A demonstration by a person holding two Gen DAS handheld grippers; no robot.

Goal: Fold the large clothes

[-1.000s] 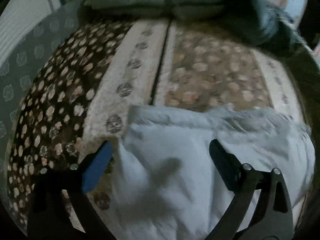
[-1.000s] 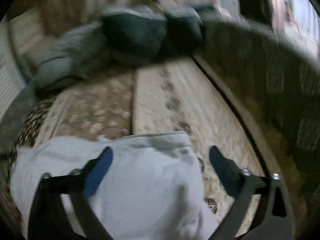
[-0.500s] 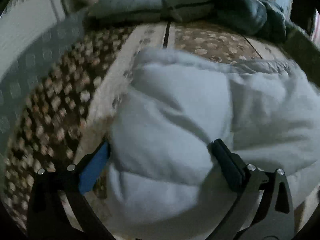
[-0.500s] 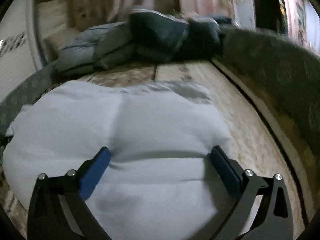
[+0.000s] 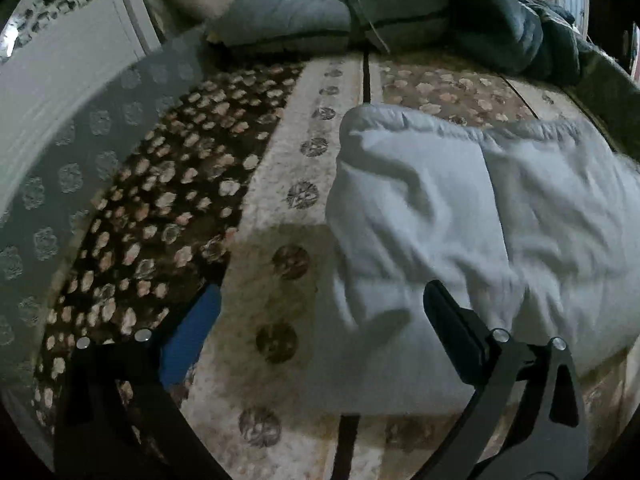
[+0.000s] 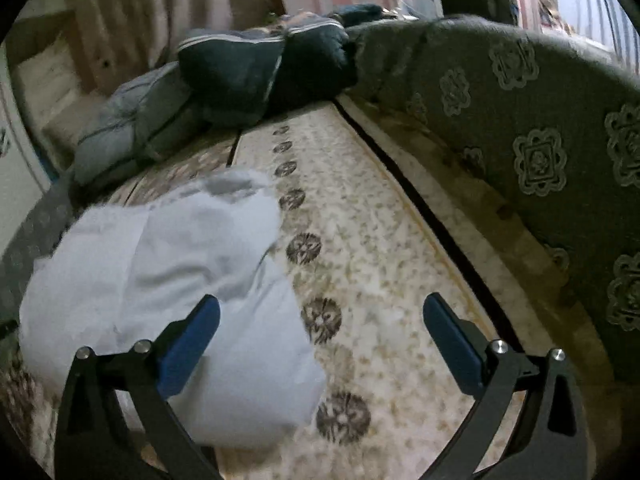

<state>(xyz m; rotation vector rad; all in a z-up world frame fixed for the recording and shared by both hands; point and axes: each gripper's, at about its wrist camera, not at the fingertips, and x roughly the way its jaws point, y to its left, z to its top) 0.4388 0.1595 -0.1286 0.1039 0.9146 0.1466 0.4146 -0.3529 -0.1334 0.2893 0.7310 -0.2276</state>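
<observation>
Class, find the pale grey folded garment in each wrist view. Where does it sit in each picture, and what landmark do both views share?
Left wrist: the pale grey garment fills the centre-right, on the patterned cover.
Right wrist: the garment lies lower left, behind the left finger.
Shared landmark: the dark jacket heaped at the far end.

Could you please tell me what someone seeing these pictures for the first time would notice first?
Most striking is the pale, puffy white garment lying bunched on the beige and brown floral-patterned couch cover. At the far end sits a heap of dark navy and grey padded jackets. Both grippers, left and right, hover with jaws wide open, empty.
</observation>
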